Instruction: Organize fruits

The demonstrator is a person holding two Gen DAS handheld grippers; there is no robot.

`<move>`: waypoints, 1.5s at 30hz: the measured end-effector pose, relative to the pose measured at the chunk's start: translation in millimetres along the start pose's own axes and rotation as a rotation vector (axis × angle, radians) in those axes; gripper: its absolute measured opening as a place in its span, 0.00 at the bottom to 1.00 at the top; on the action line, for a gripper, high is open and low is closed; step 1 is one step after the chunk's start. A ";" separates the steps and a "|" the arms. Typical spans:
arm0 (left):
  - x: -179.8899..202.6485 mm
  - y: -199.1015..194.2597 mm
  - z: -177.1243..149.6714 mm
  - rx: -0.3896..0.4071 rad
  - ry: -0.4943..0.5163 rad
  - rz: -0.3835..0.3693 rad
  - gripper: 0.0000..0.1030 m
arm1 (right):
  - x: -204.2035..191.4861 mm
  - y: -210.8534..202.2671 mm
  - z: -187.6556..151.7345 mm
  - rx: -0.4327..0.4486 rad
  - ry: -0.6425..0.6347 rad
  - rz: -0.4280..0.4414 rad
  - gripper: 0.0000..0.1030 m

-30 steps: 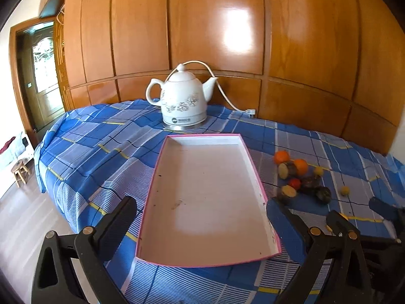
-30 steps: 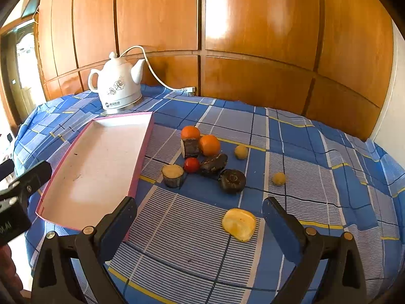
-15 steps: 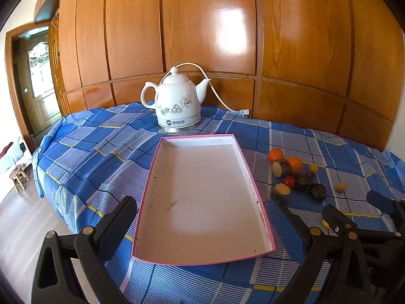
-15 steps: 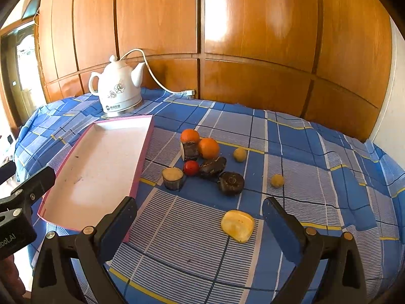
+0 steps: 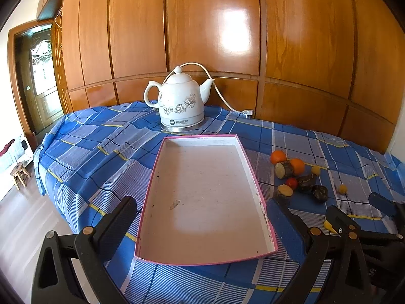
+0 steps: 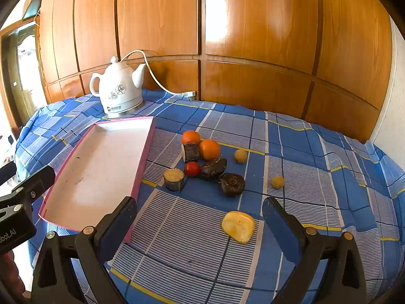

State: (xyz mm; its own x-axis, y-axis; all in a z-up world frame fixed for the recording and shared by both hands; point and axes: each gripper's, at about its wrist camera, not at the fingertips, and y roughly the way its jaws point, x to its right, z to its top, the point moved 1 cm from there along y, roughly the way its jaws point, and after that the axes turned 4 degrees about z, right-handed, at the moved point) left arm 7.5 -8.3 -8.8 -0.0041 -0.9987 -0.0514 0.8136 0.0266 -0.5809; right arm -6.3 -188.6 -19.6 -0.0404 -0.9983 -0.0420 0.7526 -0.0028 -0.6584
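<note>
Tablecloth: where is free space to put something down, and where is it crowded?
The pink-rimmed tray holds nothing. Bare cloth lies between the tray and the yellow piece, under the open right tool. Crowded: the cluster around the oranges and the red fruit.

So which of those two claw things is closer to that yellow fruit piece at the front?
The right. The yellow piece lies on the cloth just ahead of the right gripper, between its open jaws. The left gripper hovers over the tray, further left.
</note>
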 end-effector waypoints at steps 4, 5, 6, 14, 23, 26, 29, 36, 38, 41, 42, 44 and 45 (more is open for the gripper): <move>0.7 1.4 -0.5 -0.006 -0.001 0.002 1.00 | 0.5 0.6 -0.3 -0.003 0.001 0.001 0.98; 0.9 1.6 -0.7 -0.008 0.001 0.002 1.00 | 1.7 1.0 -0.6 -0.004 0.002 0.002 0.98; 1.1 2.1 -1.2 -0.010 0.003 0.001 1.00 | 2.9 1.1 -0.7 -0.004 0.002 0.002 0.98; 6.0 6.6 -3.3 -0.032 0.019 -0.010 1.00 | 14.4 2.3 3.3 -0.005 0.008 0.006 0.98; 16.4 9.2 -5.5 -0.052 0.056 -0.033 1.00 | 43.5 -2.2 22.0 0.021 0.011 0.002 0.98; 20.0 10.6 -5.7 -0.060 0.068 -0.042 1.00 | 60.6 -3.6 31.3 0.023 0.012 0.000 0.98; 24.3 11.0 -5.8 -0.063 0.082 -0.050 1.00 | 80.4 -5.4 40.8 0.026 0.013 -0.015 0.98; 40.7 13.3 -6.9 -0.078 0.131 -0.081 1.00 | 137.3 3.4 51.9 -0.010 0.057 -0.025 0.98; 47.6 14.3 -7.6 -0.087 0.149 -0.102 1.00 | 151.1 8.3 50.6 -0.023 0.078 -0.032 0.98; 59.6 18.5 -7.6 -0.122 0.174 -0.166 1.00 | 174.3 17.7 46.2 -0.026 0.118 -0.056 0.98; 65.0 21.3 -7.3 -0.147 0.178 -0.203 1.00 | 183.2 21.6 43.6 -0.044 0.166 -0.043 0.98; 77.4 26.6 -6.5 -0.185 0.198 -0.257 1.00 | 195.9 25.9 42.6 -0.075 0.248 -0.005 0.98; 86.1 29.2 -6.5 -0.193 0.218 -0.276 1.00 | 199.1 25.7 42.7 -0.072 0.269 0.012 0.98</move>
State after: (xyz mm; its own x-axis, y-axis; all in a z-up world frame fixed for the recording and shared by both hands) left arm 27.1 -93.3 -35.5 -0.3471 -0.9373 -0.0315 0.6403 -0.2123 -0.7382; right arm 33.0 -390.0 -12.8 -0.2123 -0.9468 -0.2420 0.7059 0.0227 -0.7079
